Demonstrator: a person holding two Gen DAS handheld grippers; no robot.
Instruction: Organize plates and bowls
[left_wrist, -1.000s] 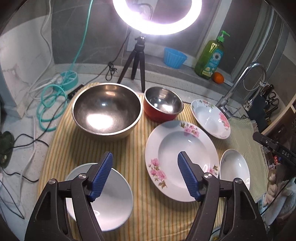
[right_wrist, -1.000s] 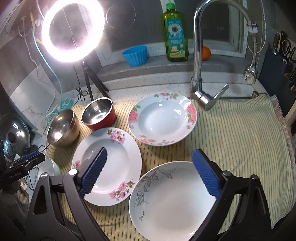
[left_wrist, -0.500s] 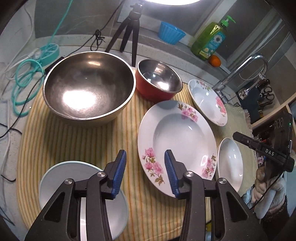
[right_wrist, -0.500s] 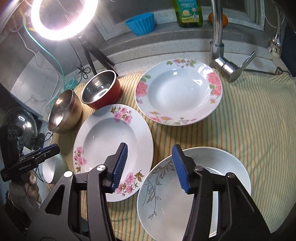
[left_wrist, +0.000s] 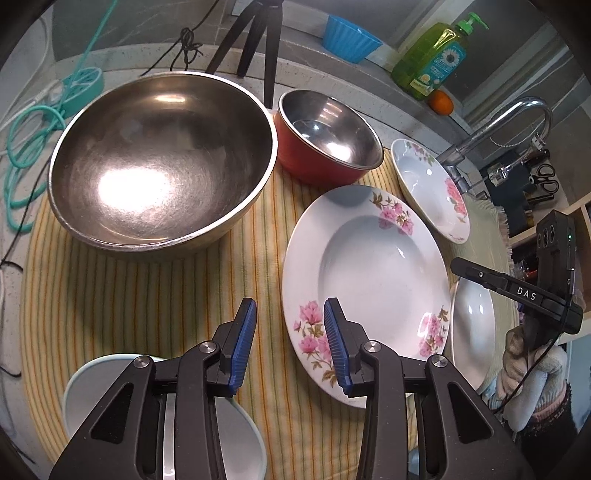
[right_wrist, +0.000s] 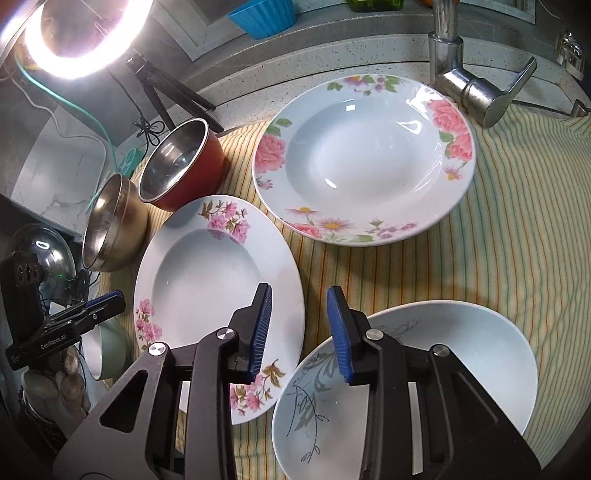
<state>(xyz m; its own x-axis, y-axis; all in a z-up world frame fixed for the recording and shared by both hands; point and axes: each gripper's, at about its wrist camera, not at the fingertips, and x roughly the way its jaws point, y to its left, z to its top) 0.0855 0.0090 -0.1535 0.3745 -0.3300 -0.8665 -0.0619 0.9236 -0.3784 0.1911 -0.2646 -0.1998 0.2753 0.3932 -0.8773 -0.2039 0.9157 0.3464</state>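
Observation:
On a striped cloth (left_wrist: 147, 295) stand a large steel bowl (left_wrist: 159, 162), a red steel-lined bowl (left_wrist: 325, 144), a pink-flower plate (left_wrist: 369, 269), a rose-rimmed plate (right_wrist: 365, 155) near the tap, a grey-vine plate (right_wrist: 406, 387) and a pale green bowl (left_wrist: 236, 435). My left gripper (left_wrist: 290, 343) is open with a narrow gap, empty, low between the green bowl and the pink-flower plate's left rim. My right gripper (right_wrist: 299, 332) is open with a narrow gap, empty, over the gap between the pink-flower plate (right_wrist: 218, 288) and the grey-vine plate.
A tap (right_wrist: 461, 74) stands at the back right. A ring light on a tripod (right_wrist: 81, 37), cables (left_wrist: 33, 133), a blue cup (left_wrist: 351, 37), a soap bottle (left_wrist: 432, 62) and an orange (left_wrist: 441, 101) line the back ledge.
Both grippers have narrowed from wide open and moved lower and forward toward the plates. Nothing has been grasped.

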